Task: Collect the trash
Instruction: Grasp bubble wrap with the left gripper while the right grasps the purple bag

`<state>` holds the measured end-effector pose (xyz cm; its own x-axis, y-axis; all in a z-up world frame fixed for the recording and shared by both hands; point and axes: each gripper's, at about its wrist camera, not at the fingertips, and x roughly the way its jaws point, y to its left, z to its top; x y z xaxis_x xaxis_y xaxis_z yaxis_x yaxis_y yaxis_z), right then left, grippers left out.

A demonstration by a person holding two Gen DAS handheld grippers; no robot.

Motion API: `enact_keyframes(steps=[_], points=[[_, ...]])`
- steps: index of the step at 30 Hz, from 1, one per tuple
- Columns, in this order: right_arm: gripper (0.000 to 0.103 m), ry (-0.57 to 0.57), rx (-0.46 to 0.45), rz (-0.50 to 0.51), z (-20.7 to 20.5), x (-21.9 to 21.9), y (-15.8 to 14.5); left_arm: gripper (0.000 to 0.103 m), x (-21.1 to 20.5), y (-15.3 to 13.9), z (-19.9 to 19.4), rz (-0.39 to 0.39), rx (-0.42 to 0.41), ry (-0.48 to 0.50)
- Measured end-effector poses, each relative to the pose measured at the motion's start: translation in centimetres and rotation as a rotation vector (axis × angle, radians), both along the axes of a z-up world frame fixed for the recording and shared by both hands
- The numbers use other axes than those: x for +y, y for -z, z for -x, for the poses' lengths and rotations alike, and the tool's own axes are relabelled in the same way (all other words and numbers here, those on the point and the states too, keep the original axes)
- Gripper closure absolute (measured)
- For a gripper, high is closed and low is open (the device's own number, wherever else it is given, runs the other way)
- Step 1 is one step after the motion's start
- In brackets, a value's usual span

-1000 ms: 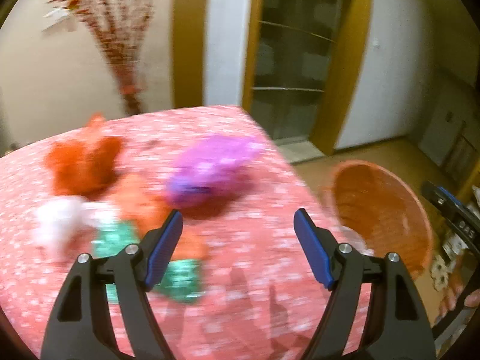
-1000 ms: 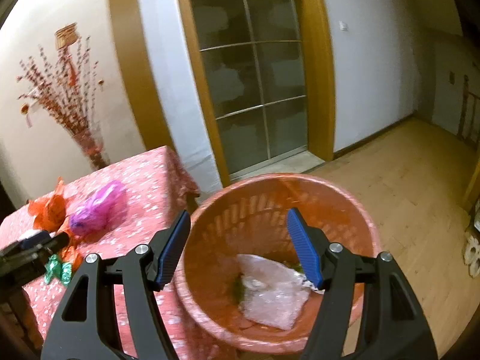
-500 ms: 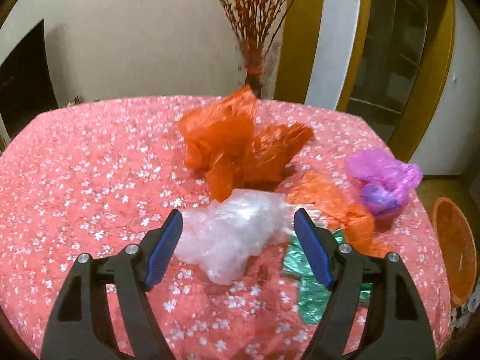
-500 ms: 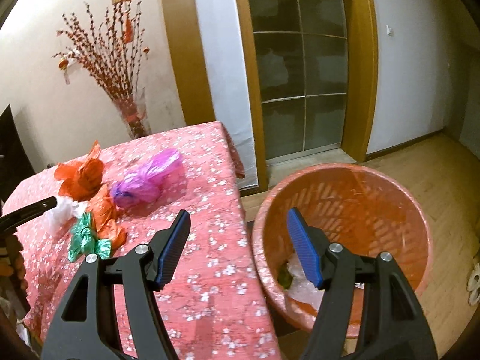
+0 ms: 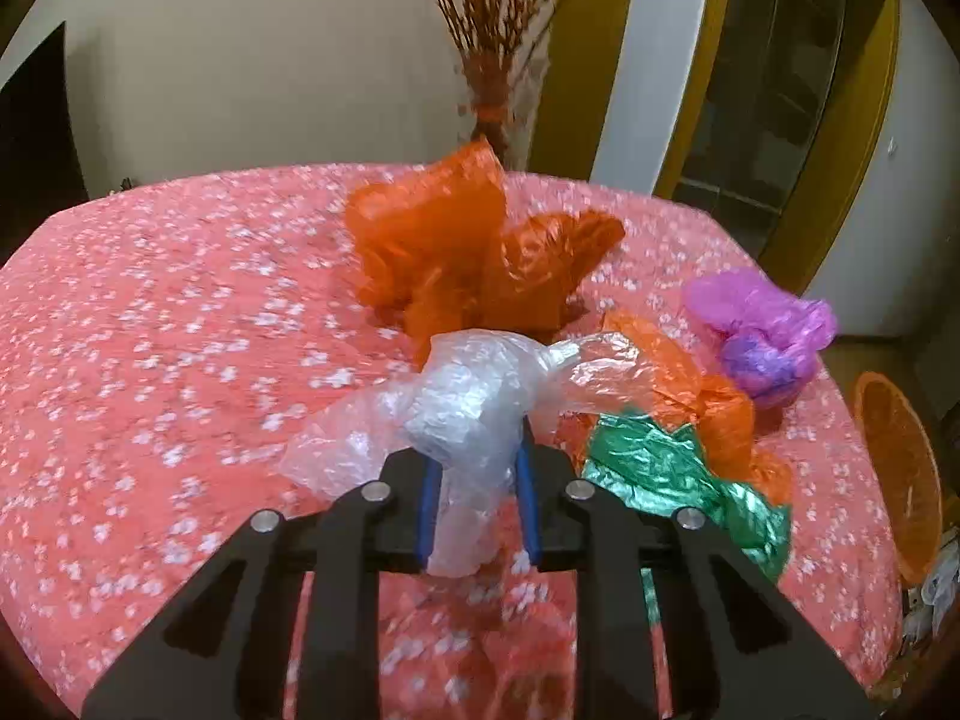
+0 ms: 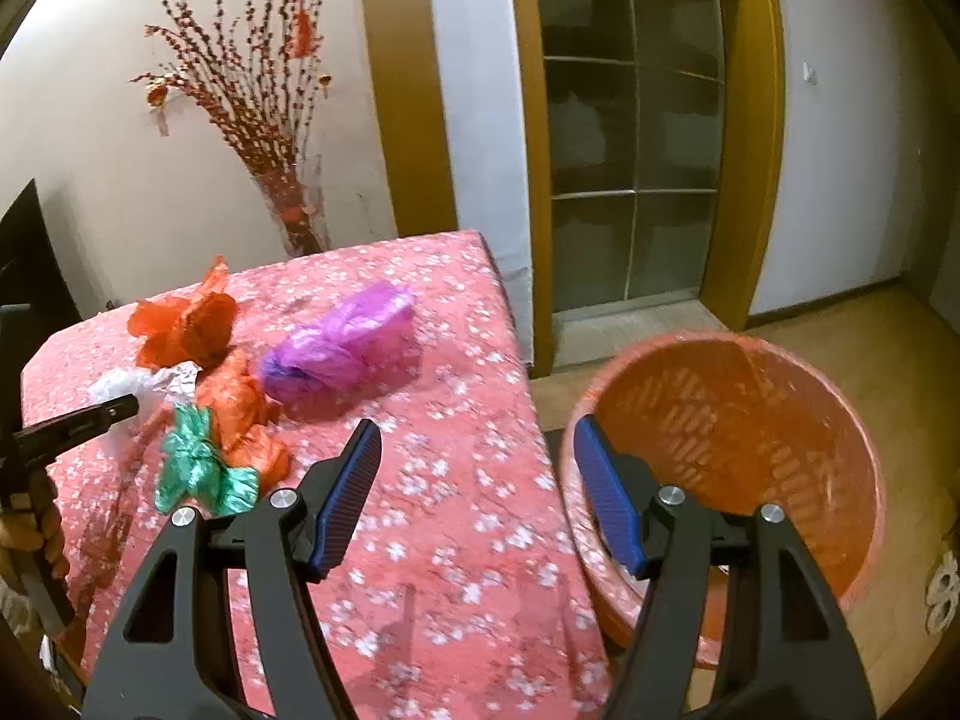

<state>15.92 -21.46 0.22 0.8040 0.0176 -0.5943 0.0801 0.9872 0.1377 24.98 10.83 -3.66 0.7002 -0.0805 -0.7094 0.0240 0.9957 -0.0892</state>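
Left claw just clamped onto the clear plastic bag, jaws having closed on it, pads pinching its crumpled middle above the counter. Beyond the clear bag: large orange bag; right of it: smaller orange bag, green wrapper, purple bag. Right claw open, empty, hovering over the counter edge beside the orange basket on the floor. Basket bottom hidden behind the claw, contents impossible to tell
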Motion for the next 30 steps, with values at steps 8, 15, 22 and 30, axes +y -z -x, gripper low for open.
enact_keyframes(steps=[8,15,22,30], points=[[0.037,-0.077,-0.001,-0.023,-3.4,3.8,-0.6,0.08,4.0,-2.8,4.1,-0.004,-0.086,-0.095],[0.037,-0.108,0.036,-0.006,-7.6,7.6,0.1,0.08,8.5,-3.6,5.6,0.001,-0.105,-0.2],[0.037,-0.058,0.098,0.0,-11.2,9.1,1.4,0.08,11.6,-3.3,6.1,0.013,-0.094,-0.254],[0.037,-0.025,0.224,-0.043,-13.8,8.5,4.5,0.08,13.1,-2.9,6.1,0.021,-0.083,-0.28]])
